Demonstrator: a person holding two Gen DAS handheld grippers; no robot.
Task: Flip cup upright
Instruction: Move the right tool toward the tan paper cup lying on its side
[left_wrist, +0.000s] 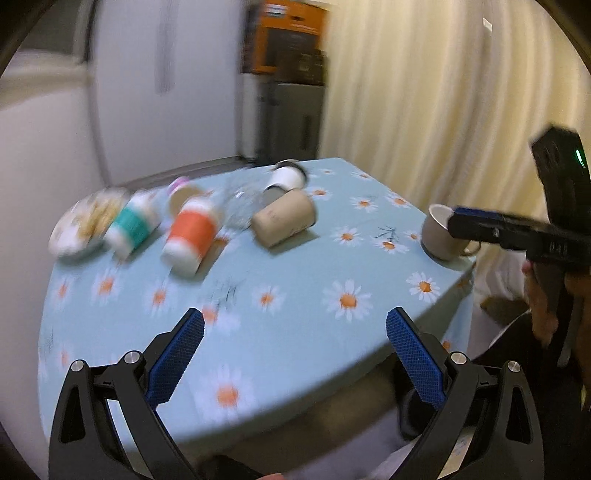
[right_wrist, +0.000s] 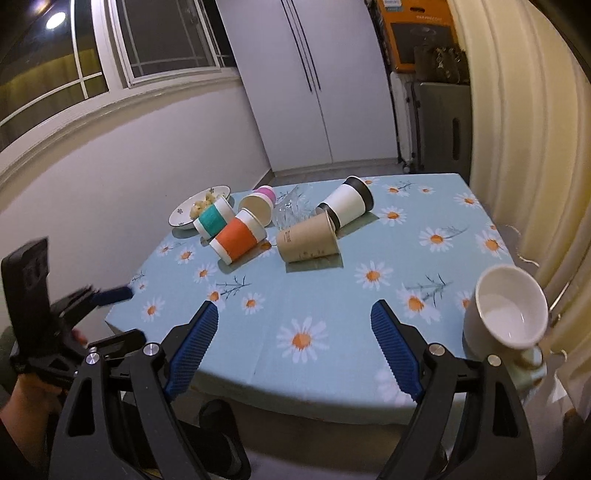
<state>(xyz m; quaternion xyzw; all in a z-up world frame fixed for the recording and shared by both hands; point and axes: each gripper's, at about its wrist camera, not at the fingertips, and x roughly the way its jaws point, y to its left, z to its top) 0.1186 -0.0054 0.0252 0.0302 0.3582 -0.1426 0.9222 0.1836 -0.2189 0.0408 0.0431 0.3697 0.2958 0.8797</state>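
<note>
Cups (right_wrist: 309, 239) lie tipped on the bench (right_wrist: 332, 295); both tools, left (left_wrist: 295, 354) and right (right_wrist: 294, 345), gape empty, approaching; next, pick one.

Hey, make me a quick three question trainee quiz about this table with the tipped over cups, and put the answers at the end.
1. True or false: the brown paper cup stands upright.
2. Which holds food? A) the floral plate B) the ceramic mug C) the orange-banded cup
3. Fill in: both the left tongs and the right tongs are ____ and hold nothing.

Key:
1. False, it lies on its side on the daisy tablecloth.
2. A.
3. Open.
</note>
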